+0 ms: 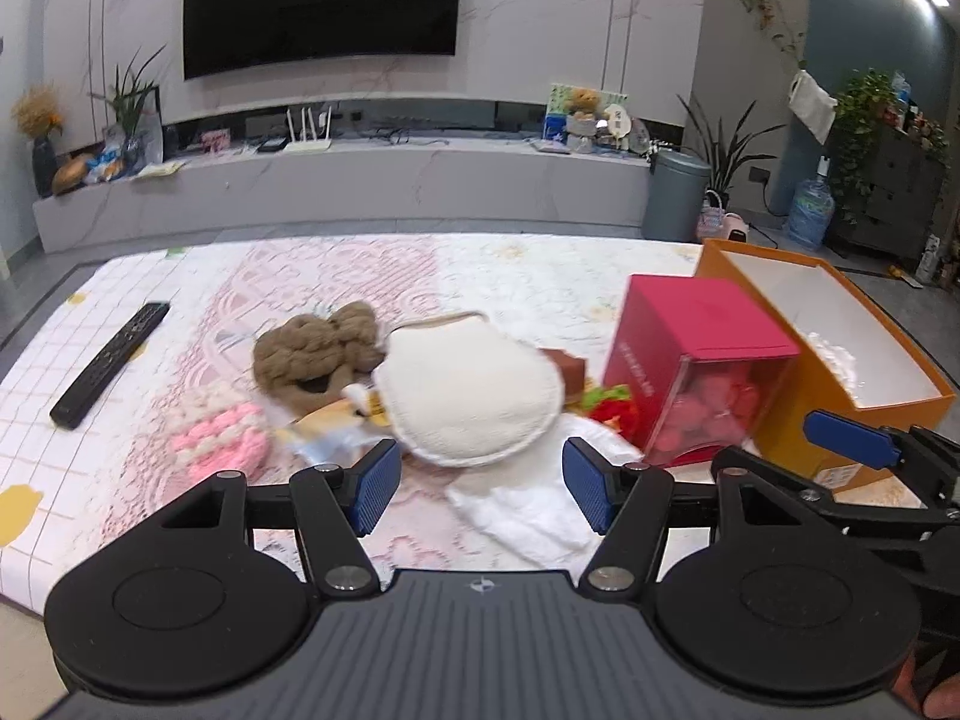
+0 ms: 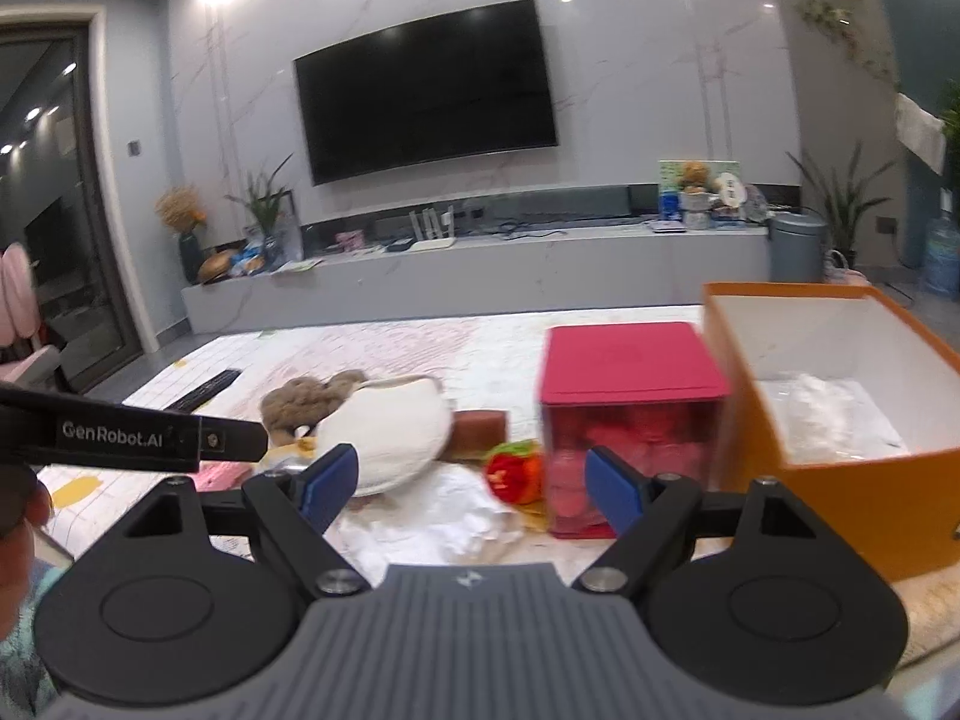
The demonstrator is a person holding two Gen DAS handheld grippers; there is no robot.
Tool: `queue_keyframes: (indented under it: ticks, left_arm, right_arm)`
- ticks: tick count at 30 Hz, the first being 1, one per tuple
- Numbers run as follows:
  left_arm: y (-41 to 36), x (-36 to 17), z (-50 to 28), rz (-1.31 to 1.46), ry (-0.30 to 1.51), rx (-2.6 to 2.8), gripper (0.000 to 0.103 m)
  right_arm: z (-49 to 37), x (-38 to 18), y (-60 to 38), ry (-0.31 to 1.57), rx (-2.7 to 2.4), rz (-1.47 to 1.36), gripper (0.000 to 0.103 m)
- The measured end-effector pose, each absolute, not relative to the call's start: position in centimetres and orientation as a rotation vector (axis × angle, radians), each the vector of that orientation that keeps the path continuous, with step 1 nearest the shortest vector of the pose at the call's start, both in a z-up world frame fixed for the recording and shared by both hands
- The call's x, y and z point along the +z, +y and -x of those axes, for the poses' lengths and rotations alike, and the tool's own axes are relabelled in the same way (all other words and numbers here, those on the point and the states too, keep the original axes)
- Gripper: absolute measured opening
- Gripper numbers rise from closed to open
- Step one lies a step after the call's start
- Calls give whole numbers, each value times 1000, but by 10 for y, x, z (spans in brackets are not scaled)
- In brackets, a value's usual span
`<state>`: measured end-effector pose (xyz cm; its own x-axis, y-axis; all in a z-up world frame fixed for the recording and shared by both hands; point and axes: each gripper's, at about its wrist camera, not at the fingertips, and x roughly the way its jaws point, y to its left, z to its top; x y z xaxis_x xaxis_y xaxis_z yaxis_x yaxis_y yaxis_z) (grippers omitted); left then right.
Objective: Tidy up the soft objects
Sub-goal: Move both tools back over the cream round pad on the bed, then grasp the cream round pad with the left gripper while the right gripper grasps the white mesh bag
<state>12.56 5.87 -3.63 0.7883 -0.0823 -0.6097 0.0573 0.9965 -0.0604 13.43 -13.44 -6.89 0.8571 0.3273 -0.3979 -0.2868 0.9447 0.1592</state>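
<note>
We hold both tools over a patterned play mat (image 1: 312, 276) on the floor, each spread wide with nothing between its blue pads. The left tool (image 1: 480, 483) hovers above a crumpled white cloth (image 1: 528, 510) near the mat's near edge. The right tool (image 2: 474, 489) hangs over the same white cloth (image 2: 432, 516), just beside the left tool's arm, which crosses the left side of the right wrist view.

The soft things lie in a loose heap toward the mat's middle: a cream round pad (image 1: 474, 390) rests partly on a brown knitted toy (image 1: 312, 354), a pink-and-white knitted piece (image 1: 219, 432) sits by the heap on the side towards the remote, and a red-and-green plush (image 1: 612, 408) lies against a pink box (image 1: 696, 360) with a clear front. Beside that box, at the mat's right edge, stands an open orange box (image 1: 798, 420) with something white inside. A black remote control (image 1: 111, 354) lies well apart near the mat's left edge.
</note>
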Motion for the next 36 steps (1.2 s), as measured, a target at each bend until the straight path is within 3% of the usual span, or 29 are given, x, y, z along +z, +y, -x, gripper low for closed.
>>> queue_keyframes:
  ticks: [9,19,25,29,31,36]
  left_arm:
    - [99,-49,-146,42,733,-51,73]
    - [92,-63,-179,-71,768,-138,73]
    - [75,-81,-198,-249,773,-214,73]
    - [57,-93,-201,-408,742,-285,74]
    - [46,-101,-203,-507,726,-306,75]
    - [22,-122,-209,-718,676,-346,83]
  right_arm:
    - [-167,-86,-86,457,407,20,80]
    - [-216,-112,-52,515,432,168,80]
    - [-236,-125,-56,550,447,232,60]
    - [-245,-128,-56,564,451,266,53]
    - [-250,-131,-55,580,463,280,43]
    - [-253,-141,-59,594,474,274,42]
